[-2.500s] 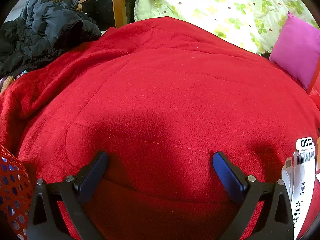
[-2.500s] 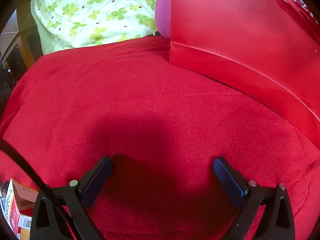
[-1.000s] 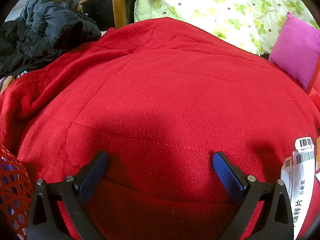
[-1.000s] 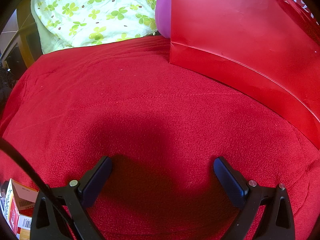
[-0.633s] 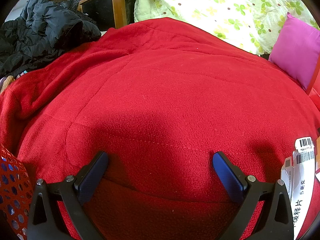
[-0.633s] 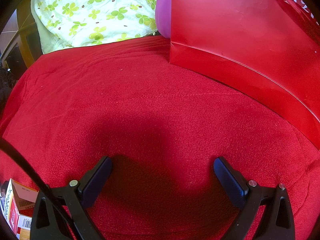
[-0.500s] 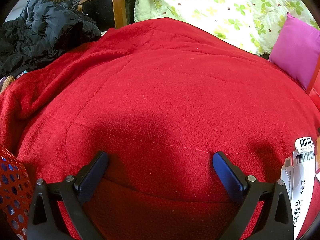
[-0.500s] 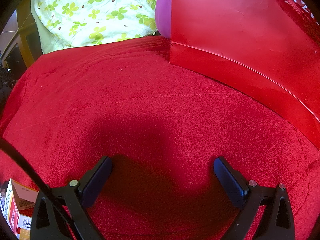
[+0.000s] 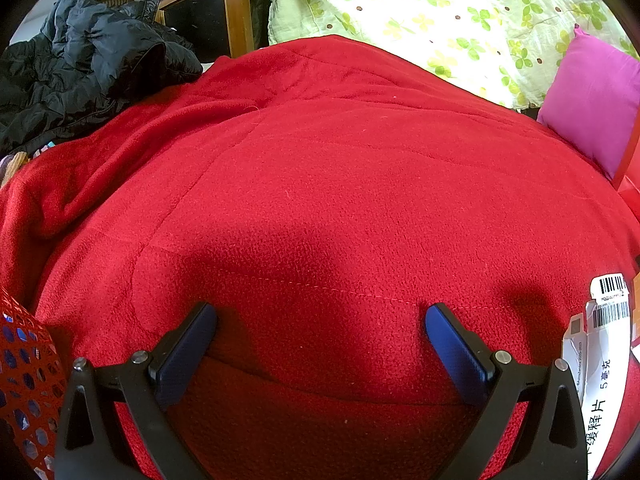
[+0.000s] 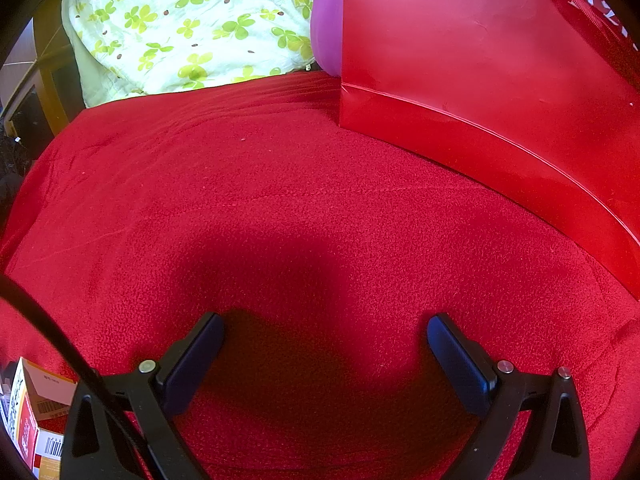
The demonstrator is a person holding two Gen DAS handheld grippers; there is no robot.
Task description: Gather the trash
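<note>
My left gripper (image 9: 320, 320) is open and empty, low over a red fleece blanket (image 9: 340, 184). A torn white medicine box with barcodes (image 9: 600, 352) lies on the blanket just right of it. My right gripper (image 10: 324, 328) is open and empty over the same blanket (image 10: 260, 184). A small red and white carton with a barcode (image 10: 34, 412) lies at the lower left of the right wrist view. A large red paper bag (image 10: 492, 64) stands on the blanket to the far right.
A red mesh basket (image 9: 24, 384) sits at the left edge of the left wrist view. A black jacket (image 9: 80, 72) lies at the far left, a wooden cabinet (image 9: 216, 12) behind it. A clover-print quilt (image 9: 440, 12) and a magenta pillow (image 9: 592, 104) lie beyond.
</note>
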